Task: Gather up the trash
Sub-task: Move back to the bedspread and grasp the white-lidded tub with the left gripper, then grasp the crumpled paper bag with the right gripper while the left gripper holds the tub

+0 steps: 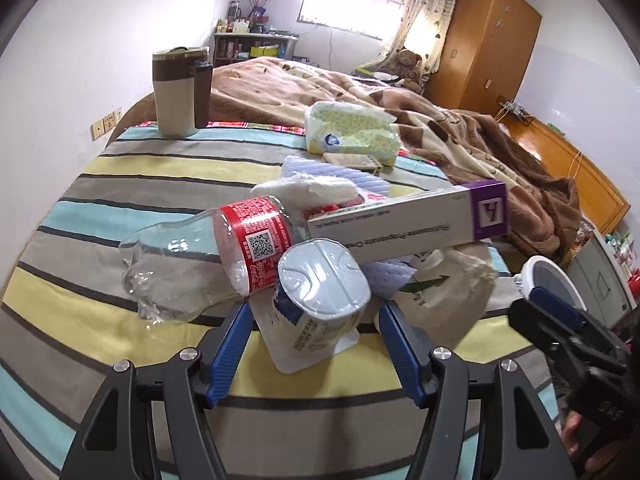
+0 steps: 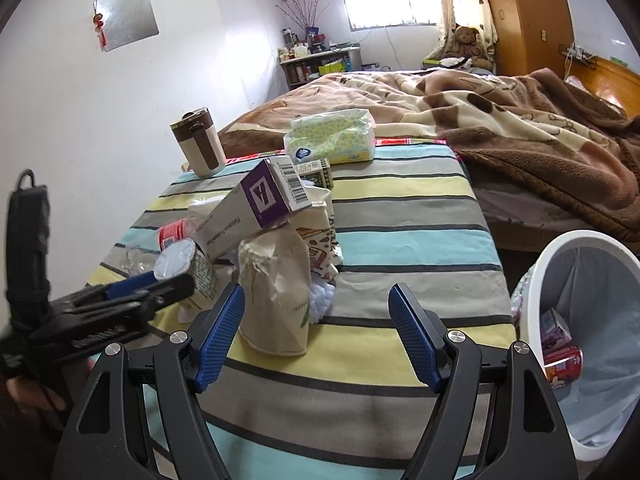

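A trash pile lies on the striped cloth [image 1: 100, 216]. It includes a crushed clear cola bottle [image 1: 192, 256], a foil-lidded cup [image 1: 320, 280], a grey cream box with a purple end [image 1: 408, 220], a crumpled paper bag [image 1: 448, 292] and a white tissue wad [image 1: 312, 190]. My left gripper [image 1: 313, 307] is open, the cup between its blue pads without touching them. My right gripper [image 2: 317, 289] is open over the cloth. The paper bag [image 2: 276, 292] stands just ahead of its left finger [image 2: 224, 320]. The white bin [image 2: 560, 240], lined with a bag, holds a red can and a small carton.
A brown-and-cream flask [image 2: 200, 144] and a tissue pack [image 2: 332, 140] stand at the cloth's far edge. Behind them is a bed with a brown blanket [image 2: 520, 128]. The bin stands on the floor right of the cloth. A hand holds the other gripper [image 1: 560, 320].
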Action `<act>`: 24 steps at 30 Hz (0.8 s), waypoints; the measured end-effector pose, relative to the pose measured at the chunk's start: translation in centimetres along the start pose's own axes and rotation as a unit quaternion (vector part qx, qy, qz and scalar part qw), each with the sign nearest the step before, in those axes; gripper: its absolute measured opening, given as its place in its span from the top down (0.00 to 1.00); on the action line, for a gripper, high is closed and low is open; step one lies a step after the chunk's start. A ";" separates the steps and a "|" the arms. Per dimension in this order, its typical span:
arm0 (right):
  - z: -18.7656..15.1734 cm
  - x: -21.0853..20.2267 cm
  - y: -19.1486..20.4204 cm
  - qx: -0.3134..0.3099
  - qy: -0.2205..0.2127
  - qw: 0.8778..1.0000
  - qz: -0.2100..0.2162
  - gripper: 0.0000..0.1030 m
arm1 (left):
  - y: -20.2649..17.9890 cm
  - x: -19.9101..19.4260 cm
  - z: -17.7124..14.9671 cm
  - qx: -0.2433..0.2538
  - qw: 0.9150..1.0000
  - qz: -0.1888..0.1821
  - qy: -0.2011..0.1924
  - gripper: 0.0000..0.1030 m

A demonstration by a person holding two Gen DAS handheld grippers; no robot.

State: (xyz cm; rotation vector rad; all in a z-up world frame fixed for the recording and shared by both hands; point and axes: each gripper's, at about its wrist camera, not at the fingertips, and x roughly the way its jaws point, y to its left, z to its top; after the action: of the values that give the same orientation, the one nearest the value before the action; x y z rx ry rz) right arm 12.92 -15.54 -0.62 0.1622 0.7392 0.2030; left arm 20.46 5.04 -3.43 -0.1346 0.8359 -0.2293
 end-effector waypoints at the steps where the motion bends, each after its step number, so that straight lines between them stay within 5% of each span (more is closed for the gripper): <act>1: 0.2 0.0 0.1 0.001 -0.002 1.000 -0.001 0.26 | 0.1 0.3 0.1 0.001 1.000 0.002 0.001 0.36; 12: 0.4 1.9 1.1 0.009 0.010 1.000 0.009 0.26 | 1.2 1.3 0.7 -0.011 1.000 0.010 -0.002 0.37; 15: 0.5 2.4 1.5 0.008 0.013 1.000 0.011 0.26 | 2.0 1.4 0.7 -0.022 1.000 0.006 0.000 0.46; 24: 0.7 3.4 2.1 0.009 0.016 1.000 0.001 0.26 | 2.8 1.2 0.7 -0.028 1.000 0.012 0.001 0.51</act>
State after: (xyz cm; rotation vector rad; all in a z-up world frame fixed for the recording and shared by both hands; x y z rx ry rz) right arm 15.60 -12.77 -1.87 0.1767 0.7719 0.2008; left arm 22.17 7.46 -4.46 -0.1767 0.8458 -0.1843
